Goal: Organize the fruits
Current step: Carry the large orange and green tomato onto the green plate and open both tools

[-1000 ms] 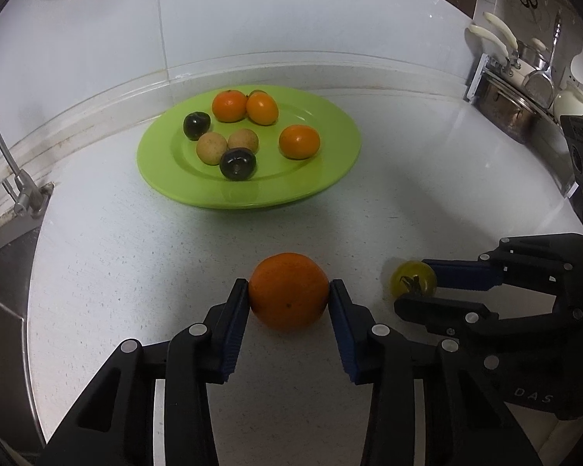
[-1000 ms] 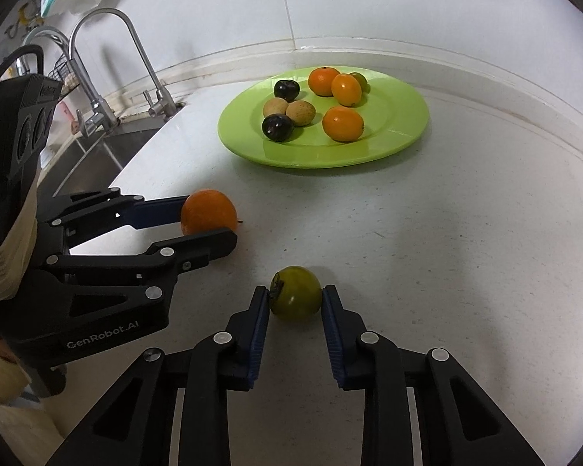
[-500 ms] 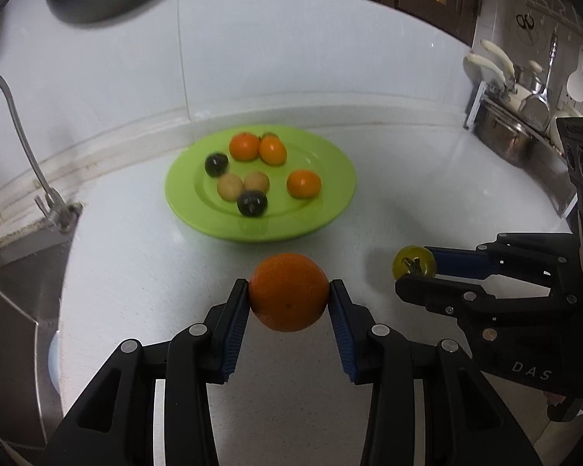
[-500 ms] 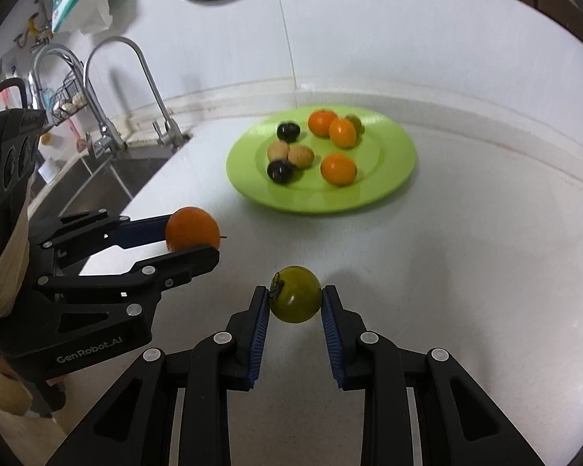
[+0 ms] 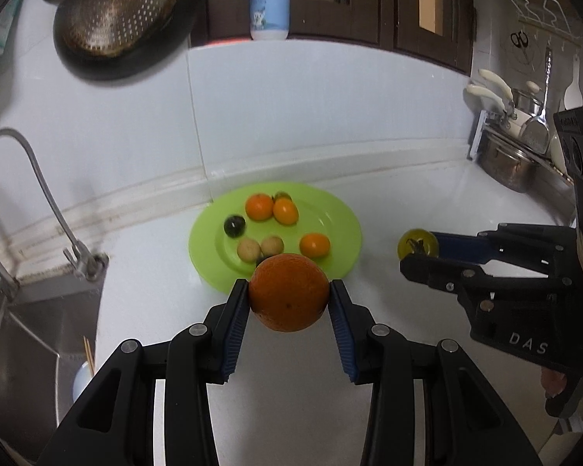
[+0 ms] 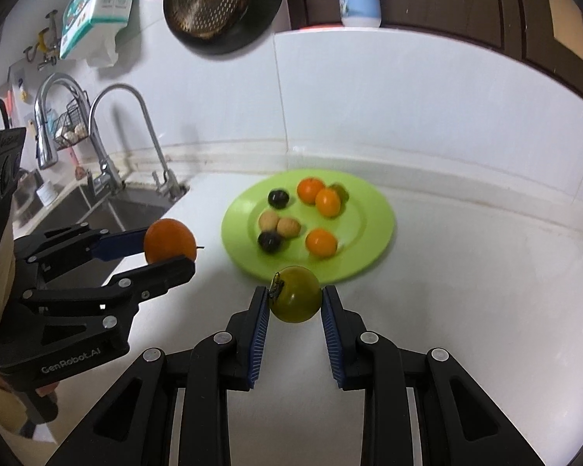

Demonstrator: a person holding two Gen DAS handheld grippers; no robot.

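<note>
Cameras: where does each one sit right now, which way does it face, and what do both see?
Left wrist: behind the left gripper, which clamps the orange; faces the green plate and wall; right gripper at right.
Right wrist: behind the right gripper, which clamps the green tomato; faces the plate, sink at left; left gripper at left.
Shared: plate, both fruits, both grippers.

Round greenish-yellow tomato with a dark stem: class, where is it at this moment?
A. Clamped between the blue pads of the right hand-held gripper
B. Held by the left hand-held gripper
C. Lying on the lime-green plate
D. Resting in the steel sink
A: the round greenish-yellow tomato sits squeezed between the blue pads of the right hand-held gripper, above the white counter and short of the lime-green plate.
</note>
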